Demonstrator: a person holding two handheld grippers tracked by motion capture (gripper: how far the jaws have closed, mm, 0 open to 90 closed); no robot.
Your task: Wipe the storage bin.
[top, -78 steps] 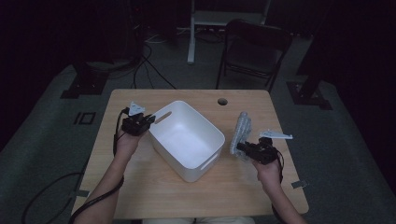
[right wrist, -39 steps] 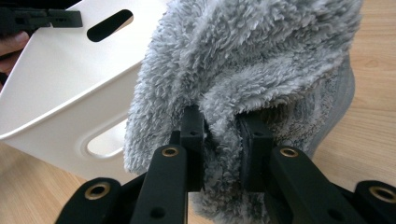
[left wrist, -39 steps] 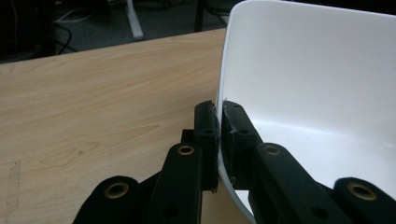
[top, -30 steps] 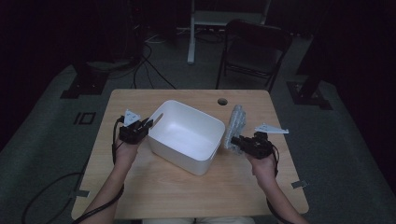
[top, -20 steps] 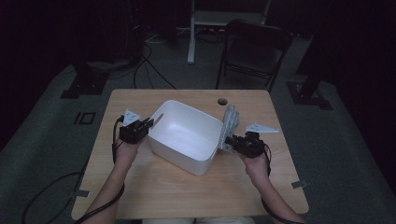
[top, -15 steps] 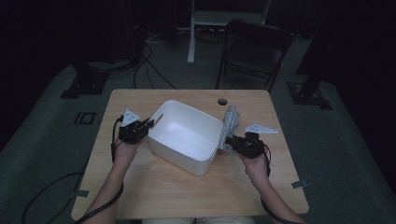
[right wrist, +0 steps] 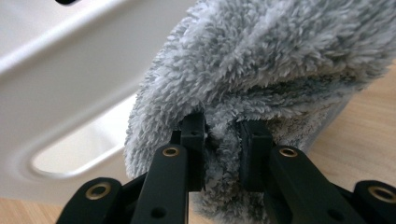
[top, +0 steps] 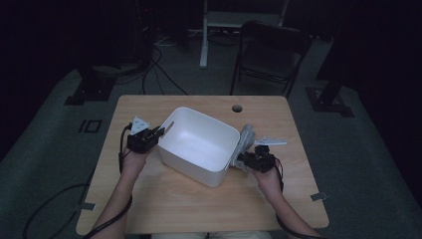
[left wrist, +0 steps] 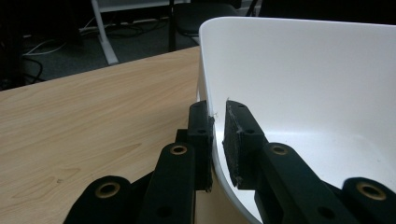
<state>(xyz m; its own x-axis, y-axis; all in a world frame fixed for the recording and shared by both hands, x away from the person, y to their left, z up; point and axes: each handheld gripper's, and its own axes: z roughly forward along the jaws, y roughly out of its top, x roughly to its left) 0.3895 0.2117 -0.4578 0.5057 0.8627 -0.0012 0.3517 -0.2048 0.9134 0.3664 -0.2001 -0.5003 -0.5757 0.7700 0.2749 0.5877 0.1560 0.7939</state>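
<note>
Lowered my right gripper [top: 242, 160], pinching the grey fluffy cloth [top: 246, 140], beside the white tub [top: 199, 144]. Left gripper [top: 158, 132] clamps its rim. Cloth not yet inside.

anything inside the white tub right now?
The white tub looks bare inside: the high view shows a bare floor. The corner below its near wall is hidden. The grey fluffy cloth sits outside, against its right wall.

Two black grippers, left gripper [top: 160, 131] and right gripper [top: 238, 160], are showing brass-ringed screws, flat dark pads [left wrist: 236, 140], grey three-cornered plates and trailing black cables; forearms are showing bare.
</note>
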